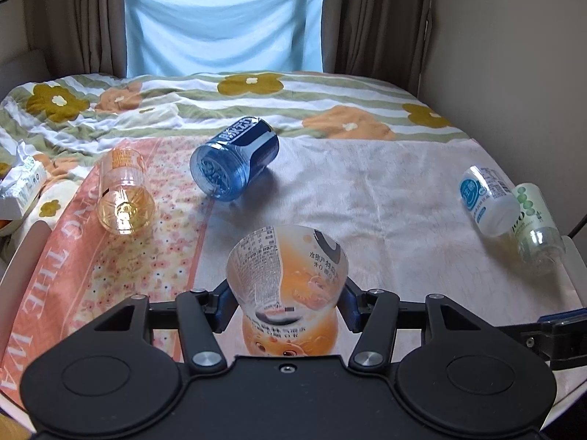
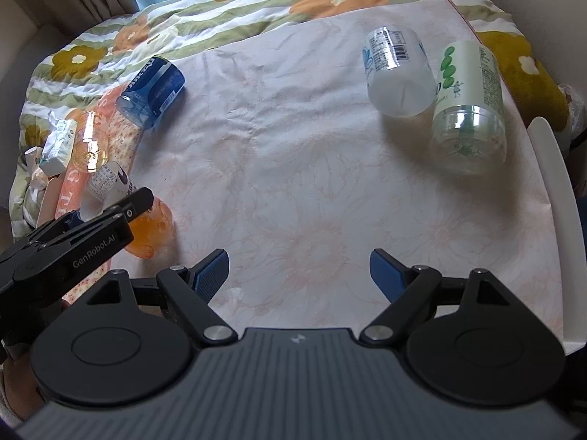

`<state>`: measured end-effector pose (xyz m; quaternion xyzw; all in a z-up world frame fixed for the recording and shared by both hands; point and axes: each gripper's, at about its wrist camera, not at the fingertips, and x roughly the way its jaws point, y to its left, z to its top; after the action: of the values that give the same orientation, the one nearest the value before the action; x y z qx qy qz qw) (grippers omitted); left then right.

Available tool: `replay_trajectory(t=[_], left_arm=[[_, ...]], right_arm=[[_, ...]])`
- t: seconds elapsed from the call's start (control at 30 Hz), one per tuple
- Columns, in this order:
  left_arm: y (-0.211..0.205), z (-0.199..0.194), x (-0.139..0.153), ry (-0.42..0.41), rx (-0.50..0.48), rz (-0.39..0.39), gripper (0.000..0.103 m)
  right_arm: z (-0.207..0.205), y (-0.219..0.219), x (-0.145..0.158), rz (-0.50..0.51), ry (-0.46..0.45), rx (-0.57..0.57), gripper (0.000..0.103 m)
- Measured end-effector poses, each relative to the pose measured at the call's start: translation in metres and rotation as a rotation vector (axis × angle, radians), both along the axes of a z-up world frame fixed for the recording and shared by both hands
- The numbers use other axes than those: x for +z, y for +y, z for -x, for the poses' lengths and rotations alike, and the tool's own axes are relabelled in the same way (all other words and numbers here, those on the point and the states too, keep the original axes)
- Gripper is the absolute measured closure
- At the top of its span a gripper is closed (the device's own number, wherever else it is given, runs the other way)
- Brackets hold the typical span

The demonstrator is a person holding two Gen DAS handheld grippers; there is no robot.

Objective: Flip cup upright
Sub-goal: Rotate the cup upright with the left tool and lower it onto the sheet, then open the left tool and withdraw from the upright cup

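Observation:
My left gripper (image 1: 288, 306) is shut on an orange printed plastic cup (image 1: 290, 275), held with its open mouth tilted up and away from the camera, base resting on the pale floral cloth (image 1: 367, 201). The same cup (image 2: 146, 227) and the left gripper (image 2: 110, 209) show at the left of the right wrist view. My right gripper (image 2: 299, 271) is open and empty above the cloth. Other cups lie on their sides: a blue one (image 1: 234, 161), a clear orange one (image 1: 124, 194), a white one (image 1: 488, 201) and a green-printed one (image 1: 535, 227).
The cloth covers a table pushed against a bed with a flowered blanket (image 1: 238, 88). A tissue pack (image 1: 22, 183) lies at the left. A wall (image 1: 513, 55) runs along the right, curtains (image 1: 73, 18) at the back. A white table edge (image 2: 550, 220) shows at right.

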<state>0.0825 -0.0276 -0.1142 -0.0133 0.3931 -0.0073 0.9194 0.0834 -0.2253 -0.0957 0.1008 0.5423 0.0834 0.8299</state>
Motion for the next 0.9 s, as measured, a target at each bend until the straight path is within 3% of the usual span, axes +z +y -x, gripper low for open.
replay_trajectory(t=[0.07, 0.1, 0.47, 0.77, 0.9], left_arm=[[-0.002, 0.002, 0.001, -0.002, -0.004, -0.012, 0.016], [-0.002, 0.004, 0.002, -0.014, -0.008, -0.018, 0.014], [-0.002, 0.009, 0.02, -0.03, -0.028, -0.023, 0.014], [0.006, 0.032, 0.084, -0.064, -0.04, 0.002, 0.01], [0.015, 0.045, 0.113, -0.081, -0.022, 0.004, 0.004]], right_arm=[[0.001, 0.002, 0.001, 0.0, -0.003, 0.001, 0.004], [0.001, 0.002, 0.001, 0.001, -0.004, 0.001, 0.004], [0.008, 0.0, 0.016, -0.005, -0.035, -0.012, 0.004], [0.016, 0.0, 0.068, 0.002, -0.108, -0.017, 0.004], [0.024, 0.003, 0.092, 0.065, -0.149, -0.014, 0.0]])
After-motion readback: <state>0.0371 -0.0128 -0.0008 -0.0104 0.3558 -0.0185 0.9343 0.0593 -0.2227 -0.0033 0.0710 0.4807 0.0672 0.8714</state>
